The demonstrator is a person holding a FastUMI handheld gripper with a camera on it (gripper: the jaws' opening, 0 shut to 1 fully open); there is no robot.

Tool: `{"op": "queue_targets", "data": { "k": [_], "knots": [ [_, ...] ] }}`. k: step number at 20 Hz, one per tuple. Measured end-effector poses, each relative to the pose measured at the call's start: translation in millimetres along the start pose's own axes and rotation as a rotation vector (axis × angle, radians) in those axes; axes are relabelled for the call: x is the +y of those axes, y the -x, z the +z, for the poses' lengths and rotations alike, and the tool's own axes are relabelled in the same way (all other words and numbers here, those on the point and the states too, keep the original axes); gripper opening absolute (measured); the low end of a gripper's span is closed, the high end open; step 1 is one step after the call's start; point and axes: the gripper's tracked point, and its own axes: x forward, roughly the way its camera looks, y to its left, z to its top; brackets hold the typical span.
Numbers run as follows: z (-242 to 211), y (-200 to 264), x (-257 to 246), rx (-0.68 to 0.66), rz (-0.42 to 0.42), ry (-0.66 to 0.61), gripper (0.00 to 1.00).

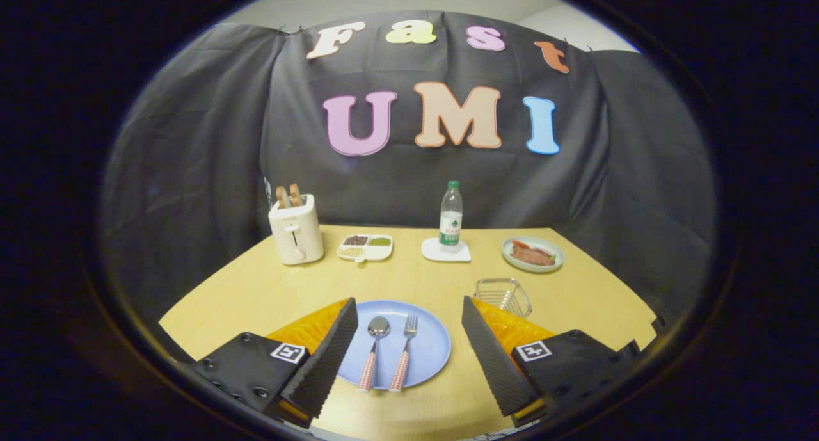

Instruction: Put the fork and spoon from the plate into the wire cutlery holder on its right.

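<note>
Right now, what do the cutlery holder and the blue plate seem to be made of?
The square wire cutlery holder looks like thin shiny metal wire: see-through mesh. The round blue plate seems matte plastic or ceramic, with no glare. The open hand-held gripper touches neither.

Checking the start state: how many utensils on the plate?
2. Spoon and fork lie side by side on the blue plate, spoon on the left, between the open gripper jaws. None in the wire holder.

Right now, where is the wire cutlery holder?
In the gripper view, the wire cutlery holder stands on the table right of the blue plate, just beyond the open tool's right finger, nearer than the food dish.
</note>
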Motion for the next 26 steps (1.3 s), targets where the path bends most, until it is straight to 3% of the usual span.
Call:
{"op": "queue_targets", "data": {
  "k": [7,16,23,26],
  "knots": [
    [-61.0,-36.8,7.3,0.174,-0.059,0.050,1.00],
    [-100.6,-69.5,-4.1,0.345,-0.110,0.069,0.99],
    [-125.3,-83.5,-6.0,0.476,-0.119,0.050,0.77],
    [-133.7,-88.4,-2.6,0.522,-0.098,0.030,0.60]
  ]
}}
